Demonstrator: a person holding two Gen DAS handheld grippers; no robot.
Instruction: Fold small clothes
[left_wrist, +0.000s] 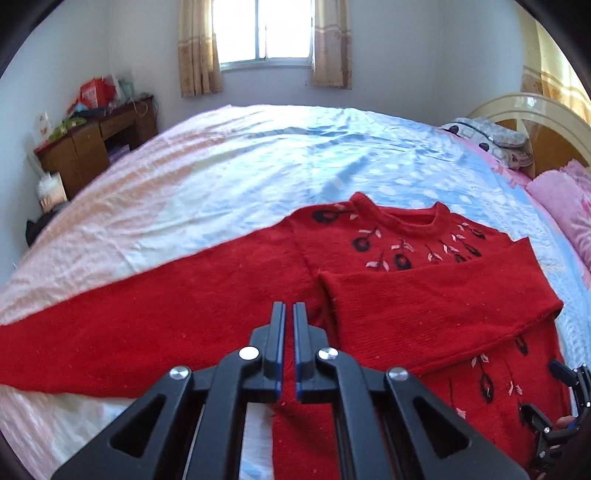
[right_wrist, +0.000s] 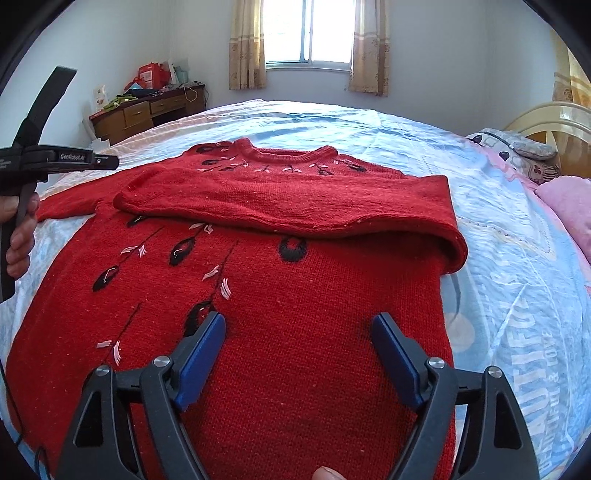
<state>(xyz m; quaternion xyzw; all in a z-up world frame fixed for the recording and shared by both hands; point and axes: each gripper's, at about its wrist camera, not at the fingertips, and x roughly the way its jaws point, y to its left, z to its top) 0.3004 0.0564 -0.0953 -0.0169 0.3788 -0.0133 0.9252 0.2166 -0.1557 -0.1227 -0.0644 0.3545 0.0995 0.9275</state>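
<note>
A red knitted sweater (right_wrist: 280, 295) is laid flat, front up, on the bed (left_wrist: 258, 166), with its neckline toward the window (left_wrist: 264, 29). One sleeve (right_wrist: 288, 199) is already folded across the chest; the other sleeve (left_wrist: 147, 314) is still stretched out sideways over the bedcover. The step in hand is judged to be the folding-in of that second sleeve.

The left tool (left_wrist: 289, 314) is seen clenched, its fingers nearly together just above the knit where the outstretched sleeve meets the body (whether any fabric is pinched between the tips cannot be told). The right tool (right_wrist: 298, 325) is held released, jaws wide, over the lower body of the sweater with nothing between them.

For the next move, a firm pinch on the sleeve and a lift and carry across the chest are called for, so that it lands on top of the folded one without dragging the body askew.

Open bedcover lies all round the sweater, with ample room toward the window. The pink pillow (left_wrist: 569, 206) and headboard (left_wrist: 546, 122) stand well apart on the right, and a desk (left_wrist: 92, 144) stands beyond the bed's far left edge.
</note>
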